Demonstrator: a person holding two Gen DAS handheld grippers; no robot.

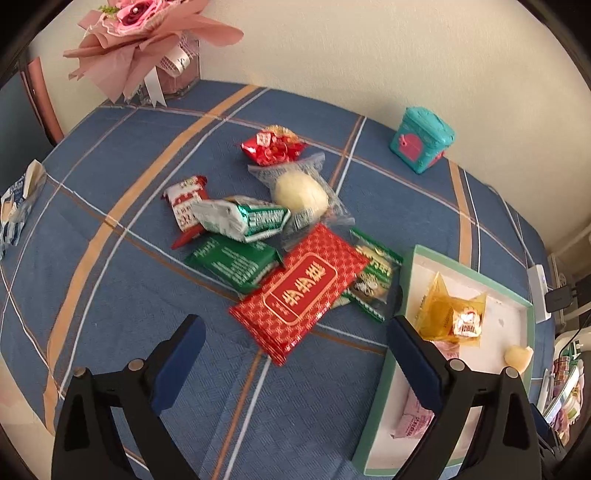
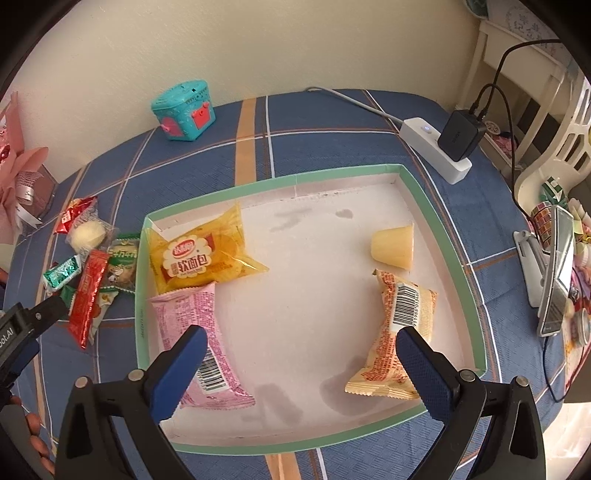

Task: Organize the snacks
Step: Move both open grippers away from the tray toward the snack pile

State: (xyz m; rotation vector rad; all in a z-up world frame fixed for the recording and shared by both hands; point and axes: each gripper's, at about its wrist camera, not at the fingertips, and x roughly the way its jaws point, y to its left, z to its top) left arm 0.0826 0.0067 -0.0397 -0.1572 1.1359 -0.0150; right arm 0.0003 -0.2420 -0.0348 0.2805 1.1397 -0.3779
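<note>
A blue plaid tablecloth (image 1: 110,206) covers the table, cream wall behind. At the far left a pink paper bouquet (image 1: 147,33) stands in a clear vase, and a torn blue-and-white packet (image 1: 18,206) lies at the cloth's left edge. Moving right, the loose pile: a red-and-white packet (image 1: 186,201), a green-and-silver packet (image 1: 243,219), a dark green packet (image 1: 236,264), a red candy bag (image 1: 275,147), a clear-wrapped pale bun (image 1: 301,195), the big red patterned packet (image 1: 301,290) and a green-edged biscuit packet (image 1: 375,275) tucked partly beneath it. The left gripper (image 1: 295,349) hangs above the cloth just in front of that red packet, jaws spread wide, nothing between them.

Next, the green-rimmed box (image 2: 439,218), white inside. In it: a yellow soft-bread packet (image 2: 201,254) and a pink packet (image 2: 207,336) at the left wall, a pale jelly cup (image 2: 393,245) on its side, and an orange packet (image 2: 397,332) to the right. The right gripper (image 2: 301,354) hovers over the box, jaws wide apart and empty; its fingers overlap the pink and orange packets in view.

Only the right wrist view shows the orange packet, plus the white power strip (image 2: 436,147) with a black charger (image 2: 461,134) behind the box. The teal toy box (image 2: 184,110) sits near the wall in both.
</note>
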